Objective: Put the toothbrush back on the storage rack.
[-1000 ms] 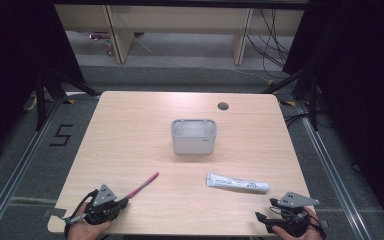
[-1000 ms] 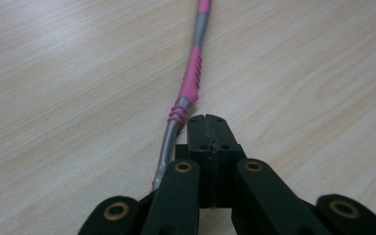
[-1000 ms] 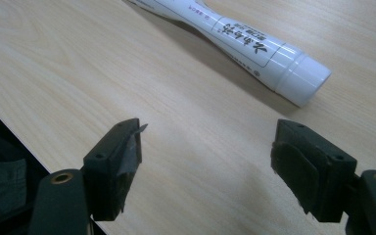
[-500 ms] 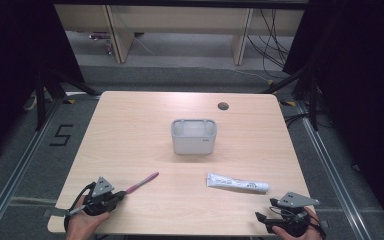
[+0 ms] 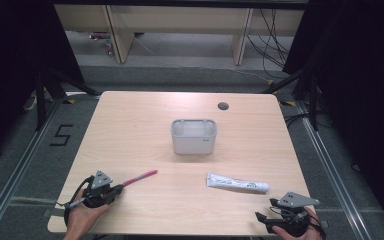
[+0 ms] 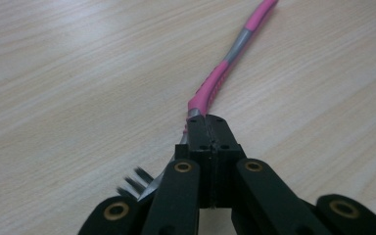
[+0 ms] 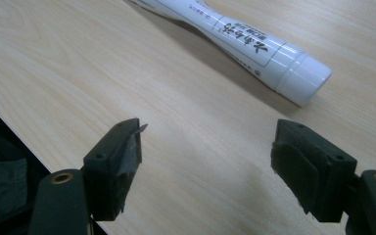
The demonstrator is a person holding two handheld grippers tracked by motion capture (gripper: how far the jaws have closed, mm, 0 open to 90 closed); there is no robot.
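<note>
One pink toothbrush [image 5: 139, 177], clamped at its bristle end by the left gripper [image 5: 111, 191], points its handle diagonally toward the table's middle; right gripper [image 7: 208, 156] gapes empty.

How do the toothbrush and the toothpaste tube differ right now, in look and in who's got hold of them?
The toothbrush is thin and pink with grey bands; the toothpaste tube is thicker and white with dark print. The toothbrush is clamped near its bristle end in the shut left gripper; the toothpaste tube lies free, ahead of the open right gripper. The toothbrush angles toward the container; the tube lies almost crosswise. Both are long and slim.
</note>
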